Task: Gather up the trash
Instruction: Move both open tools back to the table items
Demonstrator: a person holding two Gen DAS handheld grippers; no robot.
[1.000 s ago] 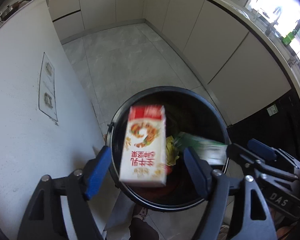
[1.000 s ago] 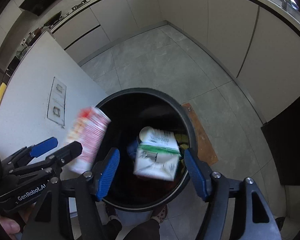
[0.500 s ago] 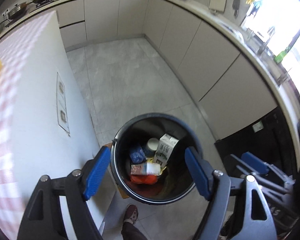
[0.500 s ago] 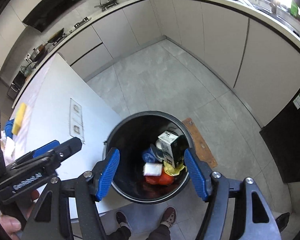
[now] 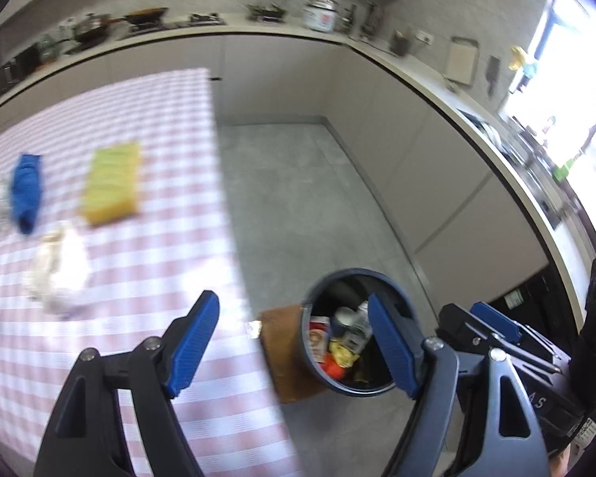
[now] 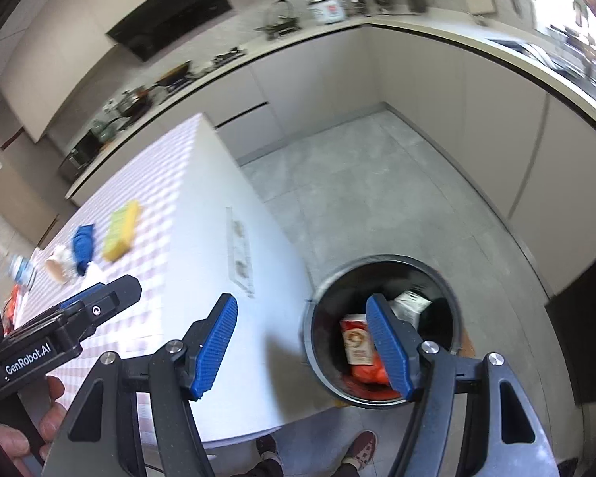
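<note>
A black round bin [image 5: 397, 290] [image 6: 453, 290] stands on the floor beside the table. Inside lie a red-and-white carton [image 6: 355, 338] [image 5: 318, 338], a white-green carton [image 6: 411, 304] and orange and yellow wrappers [image 5: 339, 355]. My left gripper [image 5: 294, 344] hangs open and empty, high over the table's edge and the bin. Open and empty too, my right gripper [image 6: 302, 344] hovers above the table's corner and the bin's rim. On the checked tablecloth [image 5: 131, 262] rest a yellow sponge [image 5: 111, 183], a blue cloth [image 5: 27, 190] and a crumpled white tissue [image 5: 57, 274].
A brown board [image 5: 282, 353] lies on the floor by the bin. Grey cabinets and a cluttered counter [image 6: 337, 24] ring the room. A person's shoes [image 6: 357, 447] stand beside the table. A bottle [image 6: 20, 268] and small items sit at the table's far left.
Both cartons dropped from the open jaws into the bin. Both grippers then rose and swung back, so the bin shrank in view and the tabletop with its items came into sight.
</note>
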